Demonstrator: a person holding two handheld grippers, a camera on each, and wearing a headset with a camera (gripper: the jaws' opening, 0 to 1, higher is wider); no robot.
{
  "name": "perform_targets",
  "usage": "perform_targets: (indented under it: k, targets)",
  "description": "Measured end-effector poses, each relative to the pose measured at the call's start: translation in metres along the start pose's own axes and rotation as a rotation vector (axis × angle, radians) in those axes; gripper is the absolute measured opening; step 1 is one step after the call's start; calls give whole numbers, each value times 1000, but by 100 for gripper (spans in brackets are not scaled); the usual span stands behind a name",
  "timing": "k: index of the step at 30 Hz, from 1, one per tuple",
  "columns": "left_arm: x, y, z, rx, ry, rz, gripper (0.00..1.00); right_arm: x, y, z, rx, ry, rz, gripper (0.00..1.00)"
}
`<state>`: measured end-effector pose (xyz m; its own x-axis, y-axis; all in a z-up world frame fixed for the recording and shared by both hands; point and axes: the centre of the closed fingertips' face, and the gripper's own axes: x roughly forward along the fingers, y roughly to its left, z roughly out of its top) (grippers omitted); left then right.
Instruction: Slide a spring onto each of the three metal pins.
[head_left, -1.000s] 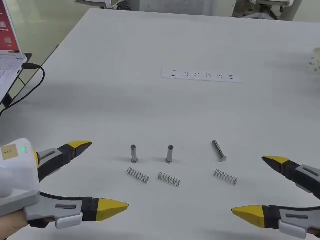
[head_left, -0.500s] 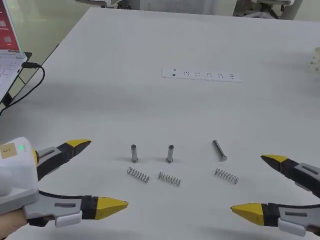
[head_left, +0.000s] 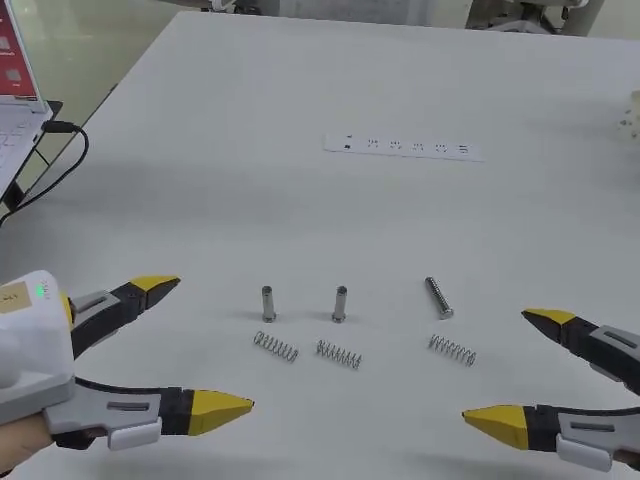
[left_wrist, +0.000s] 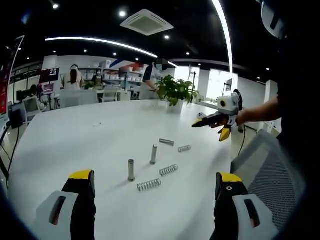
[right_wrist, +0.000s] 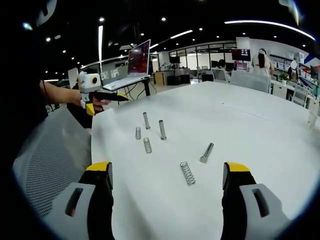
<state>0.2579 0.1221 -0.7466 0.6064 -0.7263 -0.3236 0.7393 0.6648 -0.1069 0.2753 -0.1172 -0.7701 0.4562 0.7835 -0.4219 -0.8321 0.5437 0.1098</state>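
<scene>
**No spring on a pin yet: first pick-up ahead**

Three short coiled steel springs (head_left: 275, 347) lie loose on the white table (head_left: 300, 220) close to its near edge, one just in front of each of the three small grey metal pins (head_left: 340, 305). Two pins stand upright and the rightmost lies on its side. I judge the job unstarted. Next I must pinch one spring and thread it over a pin's top. My left gripper (head_left: 200, 345) and right gripper (head_left: 510, 368) hover either side, jaws wide apart and empty.
</scene>
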Motion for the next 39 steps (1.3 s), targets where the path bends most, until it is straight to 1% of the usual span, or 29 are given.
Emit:
perform_targets:
  k: [8,16,21,28,33,39]
  targets:
    - [0,-1,2,3,-1,-4,98,-1,0,1,-4,0,0,92]
    - [0,2,4,6,-6,0,98,-1,-1,2,-2,1,1,92]
    - [0,5,6,8,-9,3,98,0,-1,7,-7,0,-3,93]
    - [1,5,6,7,-10,3,98,4,-1,10,1,31,8,89]
    - [0,5,6,5,-10,4,98,5,-3,12,-1,37,6,87]
    - [-1,6,5,3,-10,5,98,6,-8,16,1,38,2,82]
